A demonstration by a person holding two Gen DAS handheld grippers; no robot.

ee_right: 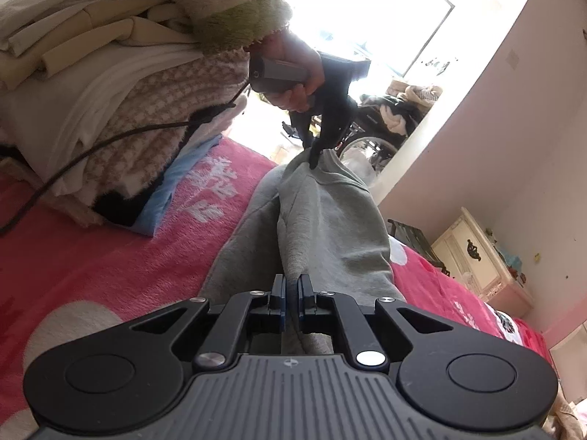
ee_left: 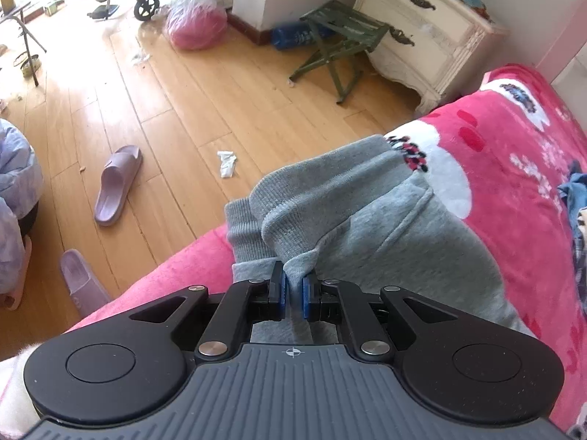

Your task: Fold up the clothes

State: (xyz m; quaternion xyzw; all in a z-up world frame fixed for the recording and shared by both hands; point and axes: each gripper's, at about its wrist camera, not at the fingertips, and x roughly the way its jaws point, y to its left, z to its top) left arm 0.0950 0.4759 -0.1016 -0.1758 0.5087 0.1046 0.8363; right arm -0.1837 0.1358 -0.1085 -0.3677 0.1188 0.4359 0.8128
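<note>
— Grey fleece, soft and thick: that's what the sweatpants (ee_left: 385, 227) are looking like, lying stretched along the pink blanket (ee_left: 513, 168) of the bed, with the ribbed end hanging near the bed's edge above the wooden floor (ee_left: 146, 110).

— And the tongs?

— Both pairs are nearly closed, each pinching a fold of the grey cloth. The left tongs (ee_left: 293, 286) are gripping a bunched ridge just behind the ribbed band (ee_left: 293, 201). The right tongs (ee_right: 291, 293) are clamping the cloth at the opposite end; from that view the left tongs are showing far off, in the person's hand (ee_right: 293, 73), nipping the far end.

— How is it going to handle?

— Limp and light, I'm judging. It's sagging between the two grips instead of holding a line, so it's needing tension from both ends. Fuzzy cloth isn't likely to slip from the blue pads (ee_left: 280, 286), and nothing here is fragile.

— Best place to take hold?

— Probably at the ribbed band and the hems, where the knit is doubled and firmer. Pinching a single layer mid-leg is risking a loose drape. The stack of folded laundry (ee_right: 110, 91) is sitting near the pants, toward the bed's inner side.
</note>
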